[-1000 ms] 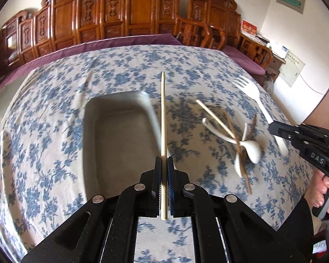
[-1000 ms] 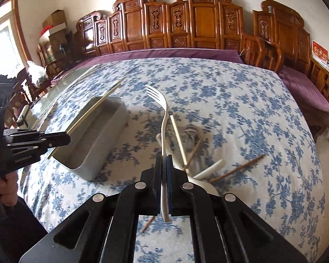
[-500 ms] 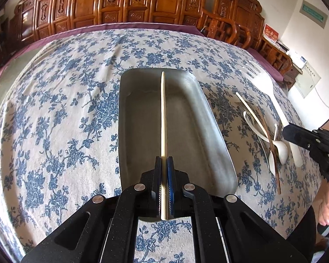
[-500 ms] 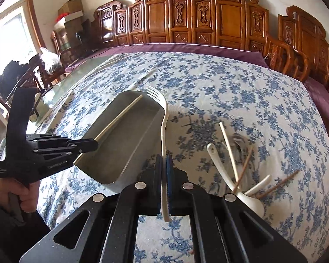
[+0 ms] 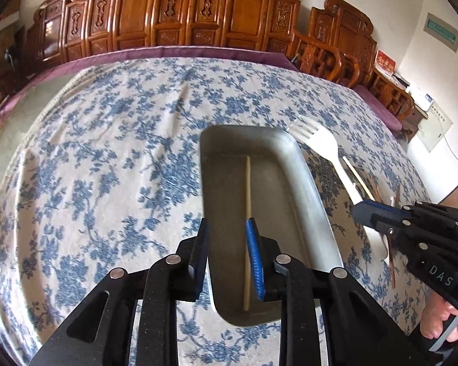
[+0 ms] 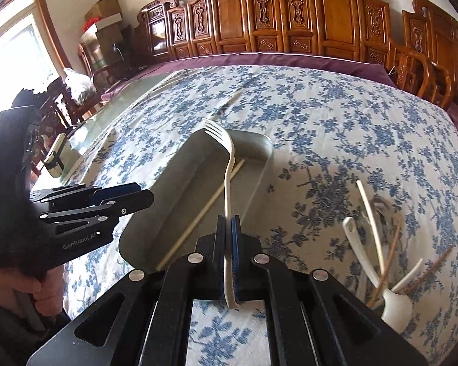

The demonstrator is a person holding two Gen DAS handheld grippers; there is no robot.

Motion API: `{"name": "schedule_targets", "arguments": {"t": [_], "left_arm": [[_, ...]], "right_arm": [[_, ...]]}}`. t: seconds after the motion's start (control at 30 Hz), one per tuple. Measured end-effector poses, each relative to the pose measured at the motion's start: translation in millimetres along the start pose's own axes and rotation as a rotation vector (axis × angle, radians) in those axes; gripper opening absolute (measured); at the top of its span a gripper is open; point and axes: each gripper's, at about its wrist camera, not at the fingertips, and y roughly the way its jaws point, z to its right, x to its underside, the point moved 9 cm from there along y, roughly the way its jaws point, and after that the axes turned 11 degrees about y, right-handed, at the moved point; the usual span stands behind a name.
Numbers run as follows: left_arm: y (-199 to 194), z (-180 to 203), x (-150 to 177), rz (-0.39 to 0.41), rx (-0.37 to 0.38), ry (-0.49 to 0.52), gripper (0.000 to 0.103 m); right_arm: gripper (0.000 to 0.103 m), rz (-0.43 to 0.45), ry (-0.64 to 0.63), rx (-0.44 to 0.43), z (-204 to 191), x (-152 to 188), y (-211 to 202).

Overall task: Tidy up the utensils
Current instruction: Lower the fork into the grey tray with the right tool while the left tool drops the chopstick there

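1. Over a floral-clothed surface (image 5: 113,152), the left tongs (image 5: 227,244) stand apart above the near end of a grey tray (image 5: 293,164), gripping nothing.
2. One pale chopstick (image 5: 247,213) lies lengthwise on the tray floor; its near part passes between the parted fingers, close to the ribbed blue pad (image 5: 255,259). Whether it touches that pad cannot be told.
3. To the right, the right tongs (image 6: 229,250) are clamped on the handle of a white fork (image 6: 227,164), tines forward and raised above the tray's far end.
4. On the cloth right of the tray, well apart from it, sits the unsorted pile (image 6: 381,262): a white spoon (image 6: 395,306), pale chopsticks and darker brown ones, crossed over one another.
5. Judged from this, the sorting is at an early stage: one piece lies in the tray, a second hangs over it, and the rest wait.
6. Risks: if the left tongs pull back with the chopstick close to the pad, they could drag or flick it out.
7. The fork is held near its handle end, so it could pivot in the grip, strike the rim and bounce onto the cloth if let go too high.
8. Both tools work over the same narrow tray; a careless crossing could knock them together or shove the light tray.
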Motion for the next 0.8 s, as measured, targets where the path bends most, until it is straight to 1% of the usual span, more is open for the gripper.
{"name": "schedule_targets", "arguments": {"t": [0.23, 0.4, 0.6, 0.63, 0.67, 0.7, 0.8], "left_arm": [[-12, -26, -7, 0.031, -0.044, -0.032, 0.027], [-16, -41, -8, 0.038, -0.057, -0.062, 0.027], [-17, -44, -10, 0.045, -0.056, -0.07, 0.027], [-18, -43, -10, 0.046, -0.056, -0.067, 0.027], [-18, -41, -10, 0.048, -0.057, -0.062, 0.027], [-19, -40, -11, 0.05, -0.057, -0.058, 0.028], [-21, -33, -11, 0.057, -0.053, -0.05, 0.029]], "right_arm": [[0.005, -0.029, 0.041, -0.038, -19, -9, 30], [0.005, -0.045, 0.061, -0.035, -23, -10, 49], [0.006, -0.06, 0.034, -0.032, -28, -6, 62], [0.011, -0.064, 0.031, -0.044, -28, -5, 63], [0.017, -0.064, 0.029, -0.048, -27, -4, 61], [0.019, -0.059, 0.029, -0.049, -26, -4, 59], [0.02, -0.042, 0.037, -0.057, -18, -5, 47]]}}
